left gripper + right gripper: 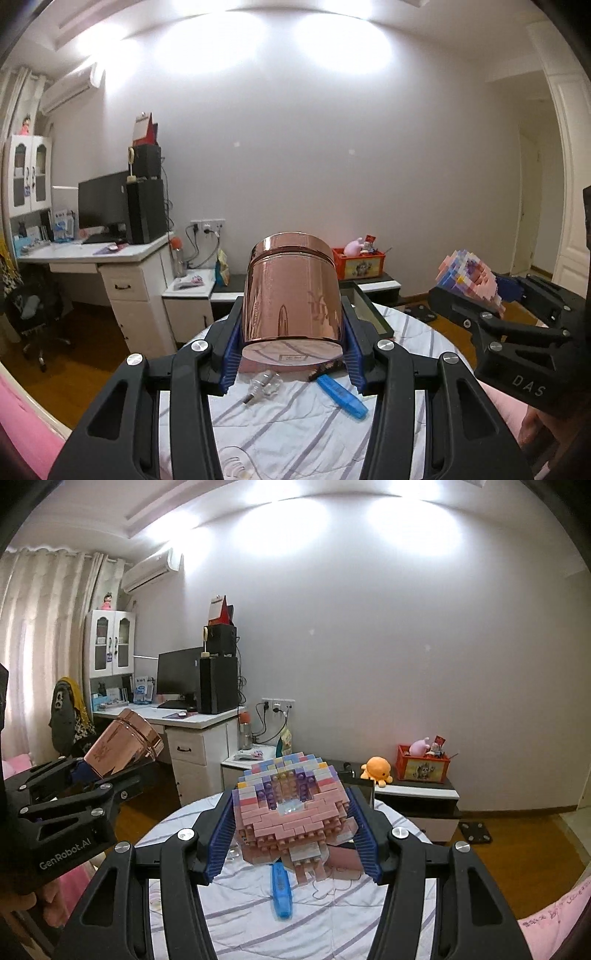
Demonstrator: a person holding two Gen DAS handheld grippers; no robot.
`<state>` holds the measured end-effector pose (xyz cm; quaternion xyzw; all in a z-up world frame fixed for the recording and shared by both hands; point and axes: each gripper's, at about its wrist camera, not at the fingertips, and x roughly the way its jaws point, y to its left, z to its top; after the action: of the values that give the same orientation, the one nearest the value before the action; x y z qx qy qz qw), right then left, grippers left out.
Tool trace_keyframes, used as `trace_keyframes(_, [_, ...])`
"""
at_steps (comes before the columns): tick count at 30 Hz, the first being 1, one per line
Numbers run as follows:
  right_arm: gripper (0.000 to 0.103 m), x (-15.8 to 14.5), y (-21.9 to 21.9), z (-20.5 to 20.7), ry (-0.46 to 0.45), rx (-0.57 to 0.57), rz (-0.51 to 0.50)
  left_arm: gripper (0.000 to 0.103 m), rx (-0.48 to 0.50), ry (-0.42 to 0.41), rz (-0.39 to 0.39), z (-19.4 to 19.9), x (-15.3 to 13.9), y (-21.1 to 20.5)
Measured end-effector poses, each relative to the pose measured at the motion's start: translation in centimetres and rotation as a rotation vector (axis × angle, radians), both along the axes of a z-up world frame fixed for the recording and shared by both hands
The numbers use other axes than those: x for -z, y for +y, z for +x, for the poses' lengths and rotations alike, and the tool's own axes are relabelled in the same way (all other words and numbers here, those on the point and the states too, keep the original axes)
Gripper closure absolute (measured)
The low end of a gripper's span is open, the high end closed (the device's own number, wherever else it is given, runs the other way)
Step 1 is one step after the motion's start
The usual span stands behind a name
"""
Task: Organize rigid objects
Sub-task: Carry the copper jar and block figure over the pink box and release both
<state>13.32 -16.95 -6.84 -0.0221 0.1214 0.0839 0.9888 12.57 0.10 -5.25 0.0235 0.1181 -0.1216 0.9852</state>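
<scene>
one rose-gold canister (291,288) sits pinched between the blue pads of the left gripper (291,354), raised over the striped tabletop (295,424). one pink brick model (291,812) is clamped in the right gripper (295,834). one blue clip (341,397) lies on the cloth beneath, near the middle.

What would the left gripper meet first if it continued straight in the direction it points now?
Probably nothing near. The left gripper, shut on the rose-gold jar, points over the round table toward the low dark cabinet and the wall behind it; depth there is unclear.
</scene>
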Motion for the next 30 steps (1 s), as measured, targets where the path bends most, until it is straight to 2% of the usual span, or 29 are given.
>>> trace_keyframes(8, [0.044, 0.1, 0.3, 1.0, 0.012, -0.019, -0.008, 0.056, -0.014, 0.008, 0.02, 0.6, 0.2, -0.1])
trace_keyframes(17, [0.044, 0.9, -0.9, 4.8, 0.046, -0.013, -0.011, 0.056, -0.008, 0.046, 0.064, 4.7, 1.2, -1.2])
trace_keyframes(23, [0.044, 2.5, -2.2, 10.0, 0.123, 0.001, -0.018, 0.056, 0.047, 0.142, 0.065, 11.9, 2.6, -2.2])
trace_keyframes(30, [0.044, 6.9, -4.5, 18.0, 0.277, 0.029, -0.025, 0.056, 0.099, 0.349, 0.101, 22.8, 7.1, -4.4])
